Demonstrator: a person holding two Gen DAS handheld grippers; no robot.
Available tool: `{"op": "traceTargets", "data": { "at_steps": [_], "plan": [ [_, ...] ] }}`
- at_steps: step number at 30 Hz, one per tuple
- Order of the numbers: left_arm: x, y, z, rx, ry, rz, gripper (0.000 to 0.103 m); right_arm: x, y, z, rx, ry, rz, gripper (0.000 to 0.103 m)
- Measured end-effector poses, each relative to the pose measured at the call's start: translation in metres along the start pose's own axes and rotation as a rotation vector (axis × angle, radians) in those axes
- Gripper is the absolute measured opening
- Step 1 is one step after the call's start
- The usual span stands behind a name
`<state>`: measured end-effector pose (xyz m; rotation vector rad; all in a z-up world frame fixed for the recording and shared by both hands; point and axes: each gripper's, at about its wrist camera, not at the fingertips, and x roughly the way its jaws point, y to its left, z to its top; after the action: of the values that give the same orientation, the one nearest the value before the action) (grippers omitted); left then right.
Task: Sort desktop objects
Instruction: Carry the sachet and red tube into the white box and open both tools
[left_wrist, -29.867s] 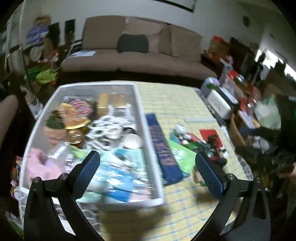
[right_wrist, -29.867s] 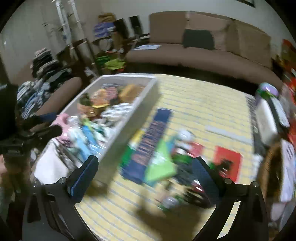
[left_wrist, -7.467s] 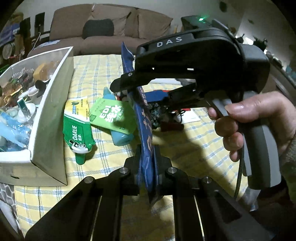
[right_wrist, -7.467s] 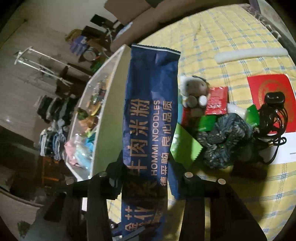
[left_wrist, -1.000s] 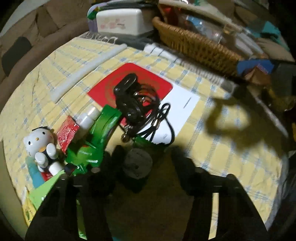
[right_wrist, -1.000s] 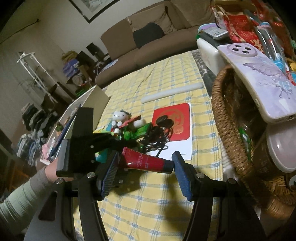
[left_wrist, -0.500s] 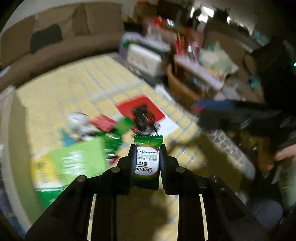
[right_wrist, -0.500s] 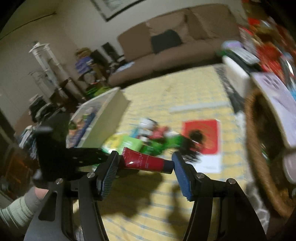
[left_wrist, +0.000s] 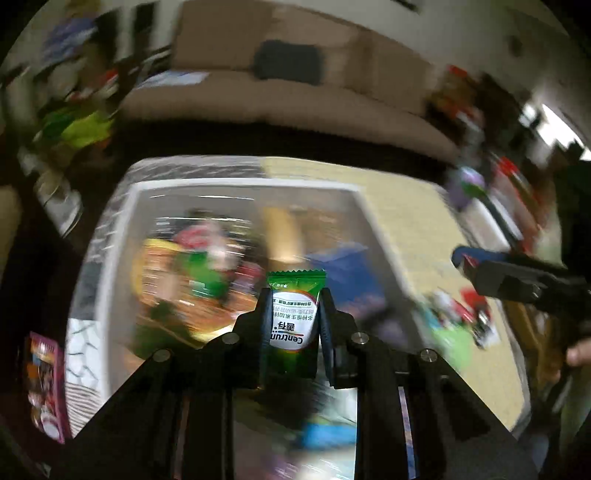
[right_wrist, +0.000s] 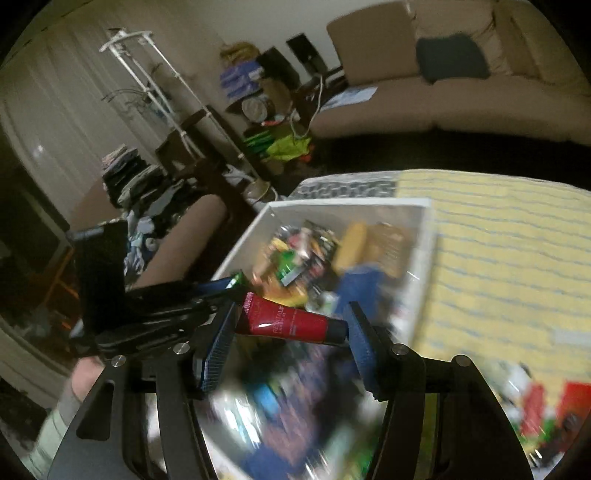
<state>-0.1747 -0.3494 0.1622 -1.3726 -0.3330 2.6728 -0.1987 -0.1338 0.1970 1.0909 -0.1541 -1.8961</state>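
My left gripper (left_wrist: 293, 314) is shut on a small green Centrum sachet (left_wrist: 294, 325), held upright over the white storage bin (left_wrist: 122, 229), which is blurred and full of mixed items. My right gripper (right_wrist: 290, 325) is shut on a red tube with a black cap (right_wrist: 291, 323), held crosswise between the blue pads above the near part of the same white bin (right_wrist: 243, 236). The left gripper (right_wrist: 207, 291) shows in the right wrist view at the left, with a hand and pale sleeve below it. The right gripper (left_wrist: 498, 269) shows at the right edge of the left wrist view.
A yellow checked cloth (right_wrist: 509, 258) covers the table right of the bin. Loose small items (left_wrist: 454, 317) lie on the cloth near the bin's right wall. A brown sofa (right_wrist: 461, 74) with a dark cushion stands behind. Shelves and clutter (right_wrist: 155, 177) fill the left side.
Both grippers have swung left from the loose items on the cloth to above the white bin. The left one has closed on the green sachet; the right still holds the red tube.
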Motion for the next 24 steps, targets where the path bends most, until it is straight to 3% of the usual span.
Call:
{"op": "traceTargets", "data": {
  "at_steps": [4, 7, 12, 13, 14, 16, 24],
  "plan": [
    [0.028, 0.051, 0.021, -0.104, 0.024, 0.026, 0.022, 0.077, 0.003, 0.047, 0.069, 0.050, 0.016, 0.061],
    [0.049, 0.066, 0.029, -0.121, 0.047, 0.054, 0.022, 0.130, -0.004, 0.068, 0.130, 0.090, 0.010, 0.061],
    [0.069, 0.072, 0.035, -0.104, 0.064, 0.116, 0.024, 0.180, -0.015, 0.085, 0.145, 0.123, -0.064, 0.062],
    [0.070, 0.072, 0.035, -0.105, 0.060, 0.129, 0.028, 0.183, -0.017, 0.087, 0.153, 0.121, -0.063, 0.063],
    [0.070, 0.073, 0.036, -0.103, 0.052, 0.137, 0.032, 0.187, -0.018, 0.087, 0.165, 0.119, -0.064, 0.070],
    [0.065, 0.074, 0.036, -0.106, 0.026, 0.154, 0.061, 0.190, -0.021, 0.082, 0.192, 0.121, -0.073, 0.083],
    [0.010, 0.054, 0.019, -0.071, -0.051, 0.182, 0.063, 0.127, -0.019, 0.066, 0.153, 0.074, -0.082, 0.084]
  ]
}}
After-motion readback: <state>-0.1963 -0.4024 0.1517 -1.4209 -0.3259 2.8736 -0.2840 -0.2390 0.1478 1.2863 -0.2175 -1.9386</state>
